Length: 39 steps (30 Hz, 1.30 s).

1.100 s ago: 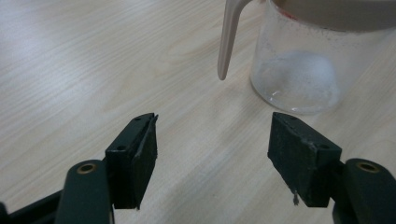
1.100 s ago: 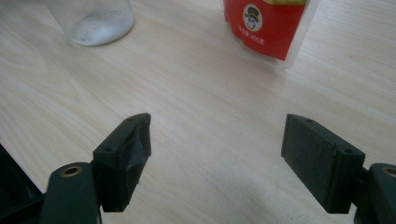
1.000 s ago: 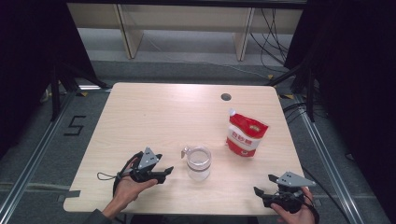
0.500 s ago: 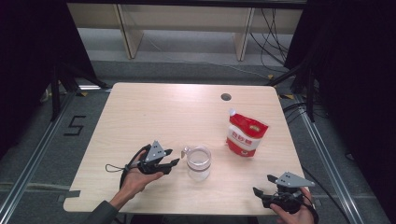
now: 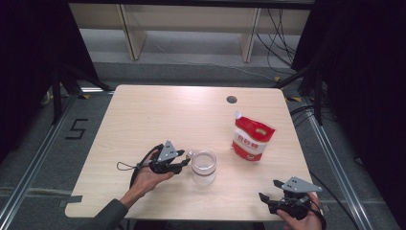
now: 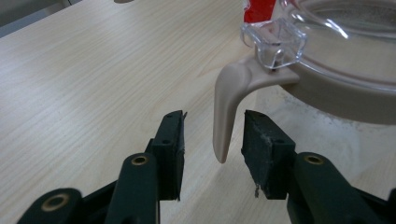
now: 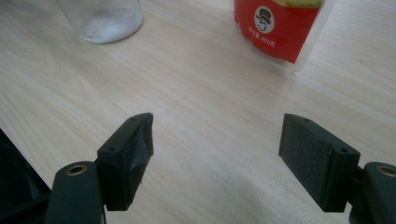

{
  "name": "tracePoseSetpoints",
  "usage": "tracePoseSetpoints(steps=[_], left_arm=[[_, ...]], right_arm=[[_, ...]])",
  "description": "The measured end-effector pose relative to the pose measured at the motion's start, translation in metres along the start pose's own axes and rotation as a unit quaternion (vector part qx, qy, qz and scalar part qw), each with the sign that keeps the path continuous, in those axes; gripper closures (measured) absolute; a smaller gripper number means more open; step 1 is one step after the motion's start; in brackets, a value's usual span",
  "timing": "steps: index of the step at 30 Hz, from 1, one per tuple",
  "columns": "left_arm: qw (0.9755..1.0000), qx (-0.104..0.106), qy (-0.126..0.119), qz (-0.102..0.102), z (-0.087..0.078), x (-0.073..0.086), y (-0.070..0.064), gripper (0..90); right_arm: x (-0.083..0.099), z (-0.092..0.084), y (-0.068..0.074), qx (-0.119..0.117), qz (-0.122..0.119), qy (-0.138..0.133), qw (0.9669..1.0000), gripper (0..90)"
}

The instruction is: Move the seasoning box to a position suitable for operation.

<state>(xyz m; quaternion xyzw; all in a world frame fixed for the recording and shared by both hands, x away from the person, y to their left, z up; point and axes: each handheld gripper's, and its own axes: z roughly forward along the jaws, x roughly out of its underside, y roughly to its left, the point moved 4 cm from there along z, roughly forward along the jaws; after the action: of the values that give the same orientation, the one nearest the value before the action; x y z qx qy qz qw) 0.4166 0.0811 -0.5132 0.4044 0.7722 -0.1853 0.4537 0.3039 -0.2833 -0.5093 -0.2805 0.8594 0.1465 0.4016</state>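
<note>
Our left tongs, which have just been closing, stand apart around the beige handle of the clear jug, pads not yet pressing, some white powder lying inside it, while our right tongs gape wide over bare bench, the red pouch standing beyond them.

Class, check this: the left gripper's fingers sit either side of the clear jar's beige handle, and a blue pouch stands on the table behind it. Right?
Not quite. The pouch is red, not blue, as the high view shows. The rest holds: the left gripper has its fingers either side of the jar's beige handle.
</note>
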Motion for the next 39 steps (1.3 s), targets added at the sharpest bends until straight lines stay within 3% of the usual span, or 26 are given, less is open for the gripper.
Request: tracePoseSetpoints(steps=[3, 5, 7, 9, 10, 14, 15, 16, 18, 20, 21, 24, 25, 26, 32, 35, 36, 39], left_arm=[[1.0, 0.007, -0.001, 0.007, 0.003, -0.002, 0.0, 61.2], [1.0, 0.01, 0.0, 0.0, 0.005, -0.002, -0.001, 62.3], [0.9998, 0.011, 0.003, 0.013, 0.006, -0.003, 0.0, 64.6], [0.9999, 0.014, -0.002, 0.007, 0.008, -0.004, -0.001, 66.9], [0.9996, 0.011, 0.006, 0.023, 0.007, -0.004, 0.0, 68.3], [0.9998, 0.012, 0.007, 0.016, 0.005, -0.003, -0.001, 75.1], [0.9996, 0.013, 0.009, 0.025, 0.005, -0.004, -0.001, 77.0], [0.9999, 0.011, -0.002, 0.012, 0.007, -0.004, -0.004, 80.0], [0.9997, 0.005, 0.009, 0.021, 0.005, -0.004, -0.004, 81.4], [1.0, 0.004, 0.005, -0.003, 0.004, -0.003, -0.007, 81.6], [0.9999, -0.002, 0.011, 0.007, 0.002, -0.002, -0.006, 81.6], [0.9998, -0.009, 0.015, 0.001, -0.001, -0.001, -0.01, 81.2], [0.9999, -0.008, 0.003, -0.012, -0.001, -0.001, -0.014, 81.1], [0.9998, -0.007, 0.016, -0.006, -0.003, 0.0, -0.014, 80.8], [0.9994, -0.02, 0.025, -0.012, -0.014, 0.004, -0.026, 79.1], [0.9993, -0.017, 0.028, -0.021, -0.02, 0.006, -0.031, 78.3], [0.9991, -0.012, 0.023, -0.032, -0.02, 0.007, -0.033, 78.0], [0.9991, -0.013, 0.033, -0.023, -0.026, 0.01, -0.037, 77.2]], right_arm=[[0.0, 0.001, 0.001, -0.003, 0.003, 0.001, 1.0, 26.9], [0.0, 0.0, 0.001, -0.001, 0.0, 0.0, 1.0, 26.9], [0.0, 0.001, 0.002, -0.003, 0.002, 0.0, 1.0, 27.1], [0.001, 0.001, 0.003, -0.009, 0.006, 0.007, 0.9999, 27.1], [0.001, 0.0, 0.003, -0.006, 0.008, 0.009, 0.9999, 27.1], [0.0, 0.001, 0.001, -0.003, -0.002, 0.001, 1.0, 27.3], [0.0, 0.001, 0.002, -0.006, -0.001, 0.005, 1.0, 27.3], [0.001, 0.001, 0.003, -0.007, 0.007, 0.008, 0.9999, 27.3], [0.0, 0.001, 0.003, -0.008, 0.009, 0.005, 0.9999, 27.3], [0.0, 0.001, 0.001, -0.008, -0.005, 0.005, 0.9999, 27.3], [0.0, 0.001, -0.001, -0.004, -0.012, 0.002, 0.9999, 27.3], [-0.001, 0.001, -0.001, -0.002, -0.007, -0.004, 1.0, 27.3], [-0.001, 0.001, -0.001, -0.003, -0.007, -0.003, 1.0, 27.3], [0.0, 0.002, -0.001, -0.004, -0.008, -0.003, 1.0, 27.3], [-0.001, 0.001, -0.001, -0.002, -0.006, -0.003, 1.0, 27.3], [0.0, 0.001, 0.003, -0.005, 0.016, 0.004, 0.9998, 27.3], [0.0, 0.001, 0.002, -0.005, 0.011, 0.003, 0.9999, 27.3], [-0.001, 0.002, 0.0, -0.003, -0.005, -0.002, 1.0, 27.3]])
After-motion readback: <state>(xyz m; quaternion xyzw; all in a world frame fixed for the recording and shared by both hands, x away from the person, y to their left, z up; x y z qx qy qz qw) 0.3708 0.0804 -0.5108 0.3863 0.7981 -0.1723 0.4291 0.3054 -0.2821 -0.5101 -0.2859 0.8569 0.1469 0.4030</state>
